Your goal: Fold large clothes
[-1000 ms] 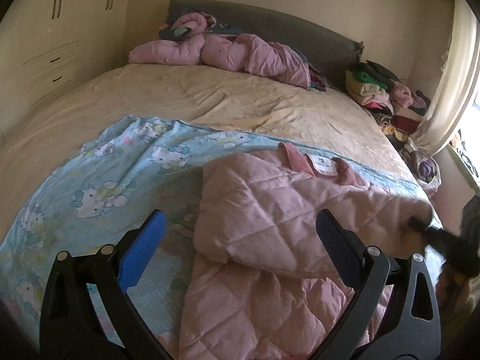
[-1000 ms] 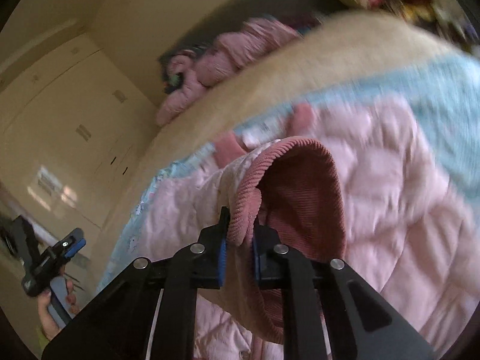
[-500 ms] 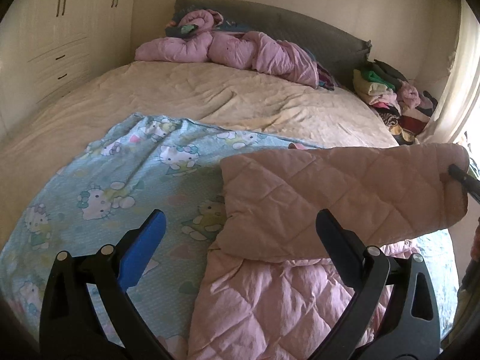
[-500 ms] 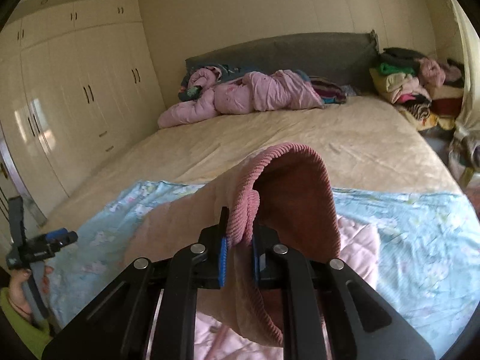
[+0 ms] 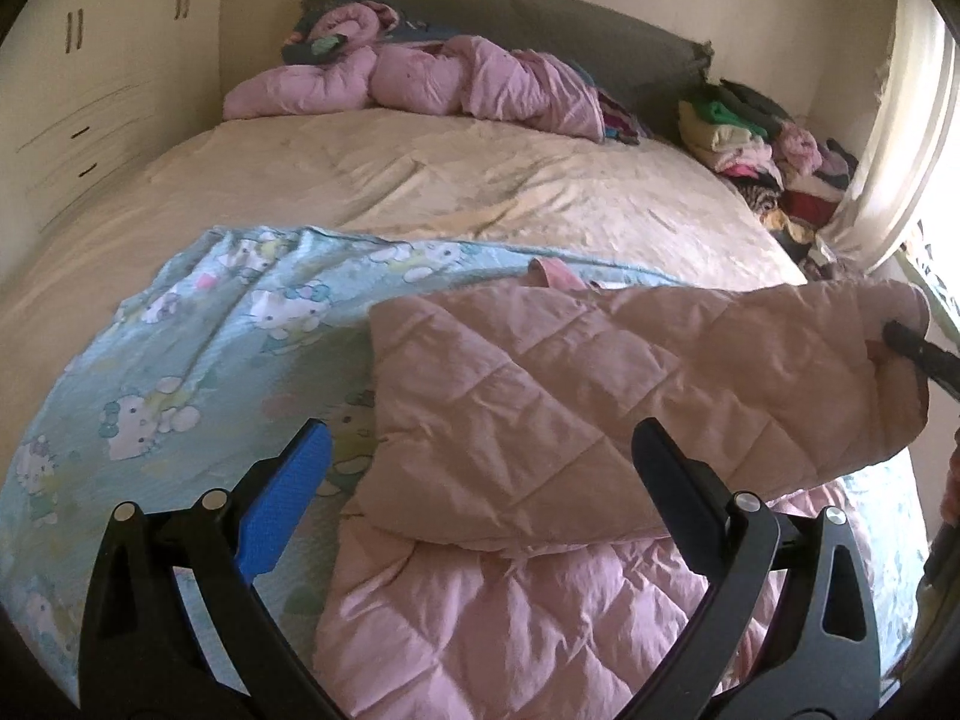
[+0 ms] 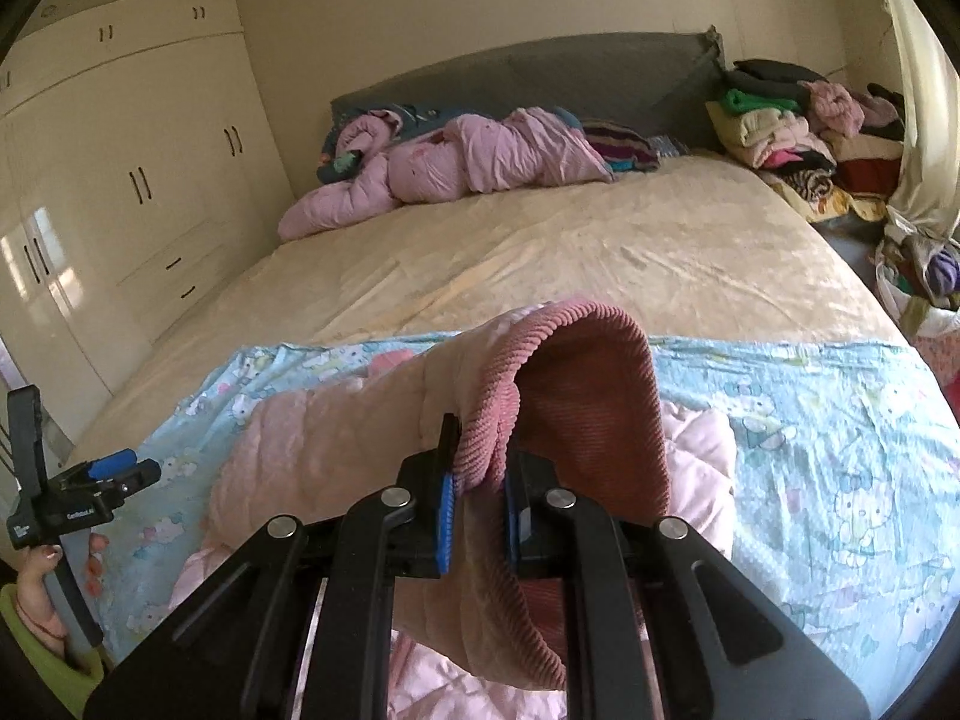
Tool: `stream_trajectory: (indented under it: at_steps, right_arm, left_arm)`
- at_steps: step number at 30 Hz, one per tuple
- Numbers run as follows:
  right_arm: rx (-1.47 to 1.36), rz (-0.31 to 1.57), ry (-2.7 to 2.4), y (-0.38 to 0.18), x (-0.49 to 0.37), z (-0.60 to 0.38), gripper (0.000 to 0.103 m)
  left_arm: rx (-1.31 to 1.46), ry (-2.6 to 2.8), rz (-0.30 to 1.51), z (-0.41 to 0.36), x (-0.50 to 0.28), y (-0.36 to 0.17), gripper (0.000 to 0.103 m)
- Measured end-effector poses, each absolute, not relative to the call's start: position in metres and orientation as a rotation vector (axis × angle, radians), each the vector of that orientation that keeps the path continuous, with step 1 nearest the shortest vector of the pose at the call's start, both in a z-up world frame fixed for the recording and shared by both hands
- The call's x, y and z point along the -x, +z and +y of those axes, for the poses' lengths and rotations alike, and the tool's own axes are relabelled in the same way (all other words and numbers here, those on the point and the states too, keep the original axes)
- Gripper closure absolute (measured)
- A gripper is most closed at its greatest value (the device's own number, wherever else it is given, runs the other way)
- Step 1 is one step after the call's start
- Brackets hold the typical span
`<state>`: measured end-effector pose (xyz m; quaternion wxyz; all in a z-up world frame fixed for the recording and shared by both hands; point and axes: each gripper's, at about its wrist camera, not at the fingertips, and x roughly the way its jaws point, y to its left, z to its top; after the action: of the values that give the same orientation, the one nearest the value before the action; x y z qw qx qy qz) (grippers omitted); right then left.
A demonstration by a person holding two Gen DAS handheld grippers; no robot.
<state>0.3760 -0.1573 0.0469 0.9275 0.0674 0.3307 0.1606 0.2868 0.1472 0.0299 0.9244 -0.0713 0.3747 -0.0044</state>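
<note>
Right wrist view: right gripper (image 6: pixel 477 507) clamped on the pink quilted jacket's (image 5: pixel 540 420) ribbed corduroy cuff (image 6: pixel 486 420); left gripper (image 5: pixel 480 468) spread apart, empty.

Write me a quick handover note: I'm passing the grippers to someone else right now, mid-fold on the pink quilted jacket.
Right gripper: shut on the ribbed cuff of the jacket's sleeve, holding it raised across the body.
Left gripper: open, empty, hovering over the jacket's near left side.
Pink quilted jacket: flat on the cartoon-print sheet at the foot of the bed.
Done: sleeve lifted and stretched out.
Left: lay the sleeve down on the body, release, finish the remaining folds.
</note>
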Motion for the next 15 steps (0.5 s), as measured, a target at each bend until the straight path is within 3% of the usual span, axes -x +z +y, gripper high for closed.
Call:
stream_trajectory:
  at_steps: [9,15]
  right_arm:
    - [-0.161,0.739,0.299,0.021,-0.385,-0.158,0.090]
    - [-0.181,0.761,0.295,0.014,-0.387,-0.160,0.080]
  left_arm:
    - [0.083,-0.040,0.824,0.125,-0.315,0.010,0.009]
    - [0.084,-0.040,0.884,0.120,-0.331,-0.012,0.009]
